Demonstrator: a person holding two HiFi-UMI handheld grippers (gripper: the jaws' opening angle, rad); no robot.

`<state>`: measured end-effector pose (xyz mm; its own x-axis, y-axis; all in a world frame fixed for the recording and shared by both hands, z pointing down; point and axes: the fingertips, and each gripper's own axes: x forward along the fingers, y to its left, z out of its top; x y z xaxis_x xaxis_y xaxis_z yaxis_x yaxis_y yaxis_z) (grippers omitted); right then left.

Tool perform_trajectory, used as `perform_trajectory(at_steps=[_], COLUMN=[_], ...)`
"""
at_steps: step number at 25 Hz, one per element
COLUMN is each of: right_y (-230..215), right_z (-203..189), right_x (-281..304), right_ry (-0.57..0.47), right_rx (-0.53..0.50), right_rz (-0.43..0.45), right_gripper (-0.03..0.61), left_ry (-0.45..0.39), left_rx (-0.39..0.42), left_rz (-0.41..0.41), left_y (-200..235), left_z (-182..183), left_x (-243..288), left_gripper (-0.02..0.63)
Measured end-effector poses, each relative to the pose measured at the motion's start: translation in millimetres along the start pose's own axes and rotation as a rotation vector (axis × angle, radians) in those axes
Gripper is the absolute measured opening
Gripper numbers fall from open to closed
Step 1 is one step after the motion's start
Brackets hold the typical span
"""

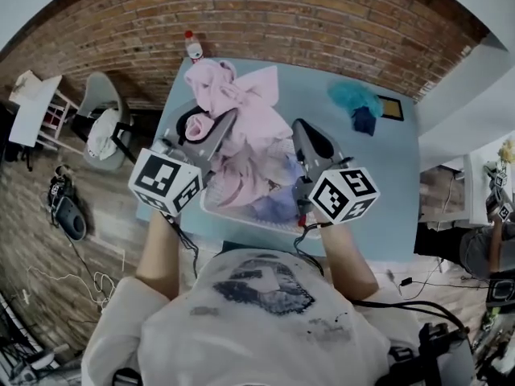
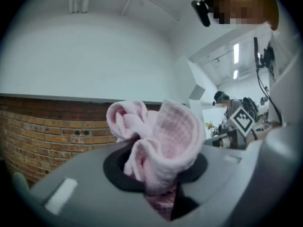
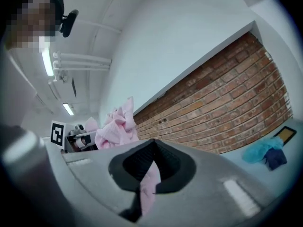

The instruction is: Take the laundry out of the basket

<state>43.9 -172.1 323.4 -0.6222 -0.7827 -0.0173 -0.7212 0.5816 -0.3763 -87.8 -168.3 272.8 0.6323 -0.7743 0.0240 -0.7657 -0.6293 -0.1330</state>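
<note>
The left claw point(image 2: 158, 181) is partly open, with its jaws pressed on a thick bunch of the pink cloth point(image 2: 165, 136). The cloth is fat and fluffy there, so the jaws cannot go all the way together. The bunch puffs out above the jaws like a flower.

The right claw point(image 3: 150, 174) is shut tight. It pinches only a thin edge of pink cloth, which hangs down between its jaws. It looks like the same big cloth, held at two spots. I think two grips keep it from sagging and dragging other things up with it.

Both claws point up and away from the person, side by side and a little apart. The cloth stretches up and past their tips, so most of it is lifted clear.

Right under the claws sits the white basket point(image 1: 241, 218). More laundry is left inside it, below the right claw: soft pink pieces and a pale purple piece point(image 1: 273, 207). So the job is not done.

The basket rests on a light blue table point(image 1: 386, 191). Farther out, past the right claw and off to its right, lie a fuzzy teal cloth point(image 1: 354, 96) and a dark blue cloth point(image 1: 364, 121), touching. That may be the pile for things taken out.

Beyond the left claw, at the table's far edge, stands a bottle point(image 1: 193, 47). Behind everything is a brick wall point(image 1: 322, 22).
</note>
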Motion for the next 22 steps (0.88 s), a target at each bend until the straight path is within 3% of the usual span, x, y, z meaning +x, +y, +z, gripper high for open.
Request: perform_trajectory(at_steps=[7, 16, 22], right_y=[47, 93, 120], right_z=[5, -15, -24], right_x=[39, 88, 113], right_ry=[-0.013, -0.006, -0.034], right_rx=[-0.035, -0.045, -0.042], right_rz=[0.024, 0.023, 0.021], right_gripper=[-0.003, -0.003, -0.003], left_ry=[-0.058, -0.102, -0.106], left_rx=[-0.022, -0.073, -0.006], left_rz=[0.038, 0.057, 0.086], left_y=[54, 118, 149], left_z=[16, 11, 11], left_x=[-35, -75, -99], left_gripper=[0.127, 0.127, 0.127])
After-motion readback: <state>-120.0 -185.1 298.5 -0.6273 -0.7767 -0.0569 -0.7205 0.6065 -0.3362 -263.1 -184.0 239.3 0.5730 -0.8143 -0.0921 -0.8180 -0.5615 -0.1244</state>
